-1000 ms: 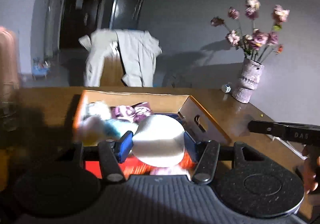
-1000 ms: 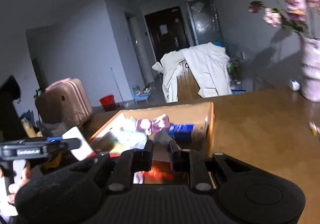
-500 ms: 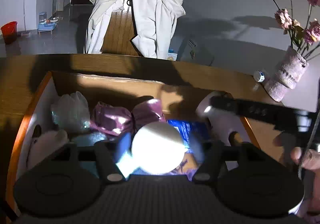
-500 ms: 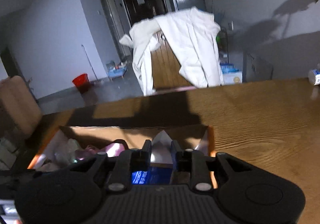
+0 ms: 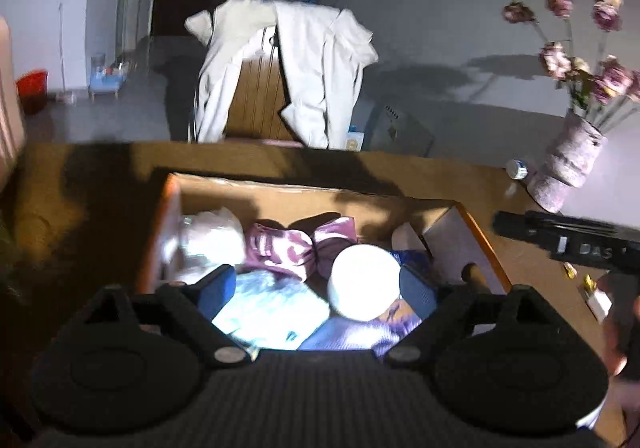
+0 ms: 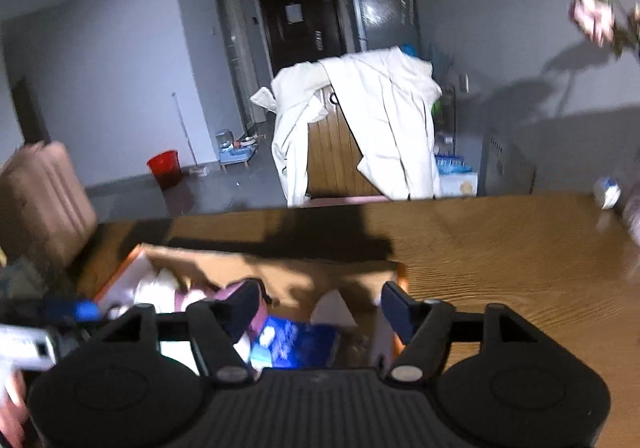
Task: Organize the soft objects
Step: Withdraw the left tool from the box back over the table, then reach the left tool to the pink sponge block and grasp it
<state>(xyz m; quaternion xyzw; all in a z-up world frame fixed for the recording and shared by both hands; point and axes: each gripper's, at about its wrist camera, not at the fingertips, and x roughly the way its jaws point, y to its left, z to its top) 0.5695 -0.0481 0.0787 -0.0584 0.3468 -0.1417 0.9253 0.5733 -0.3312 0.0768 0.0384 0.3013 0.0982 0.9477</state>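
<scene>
The box has orange edges and plain brown cardboard walls. Inside there's a shiny purple bow, a bright white ball, a pale blue cloth and a dark blue pack with white print. Both tools are black with blue pads on the fingers. The surface is brown wood grain. Further back: a cream coat, a red bucket, and dusty pink flowers in a speckled lilac vase.

Left gripper and right gripper both hover with jaws spread wide.
</scene>
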